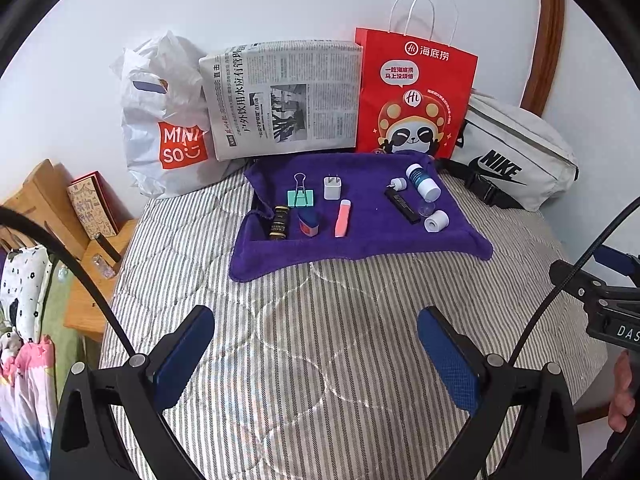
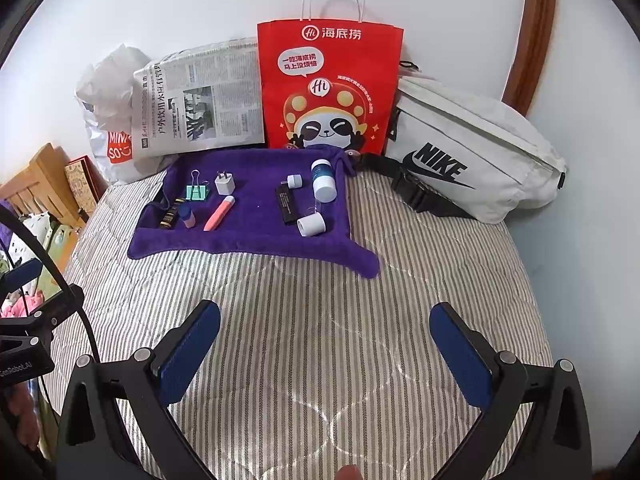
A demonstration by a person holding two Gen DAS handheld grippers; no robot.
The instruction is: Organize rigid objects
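Far left of the left wrist view: wooden furniture and a patterned book at the edge of the striped bed cover; along the white wall, upper left to upper right: white shopping bag, folded newspaper, red paper bag, white waist bag

Centre of the frame: purple towel spread flat on the bed cover, just below newspaper and red bag; on its left half, a green binder clip and a white charger plug in the back row, then a dark little bottle, a blue-and-red sharpener and a pink eraser stick in front, all apart from one another; on its right half, a small white cap, a white bottle with teal label lying tilted, a black bar, a clear cap touching a white roll

Bottom of the left wrist view: left gripper released, jaws spread wide over bare bed cover, well short of the towel, grasping nothing; bottom of the right wrist view: right gripper likewise released and empty, jaws wide over the stripes; far right edge of the left wrist view: part of a hand
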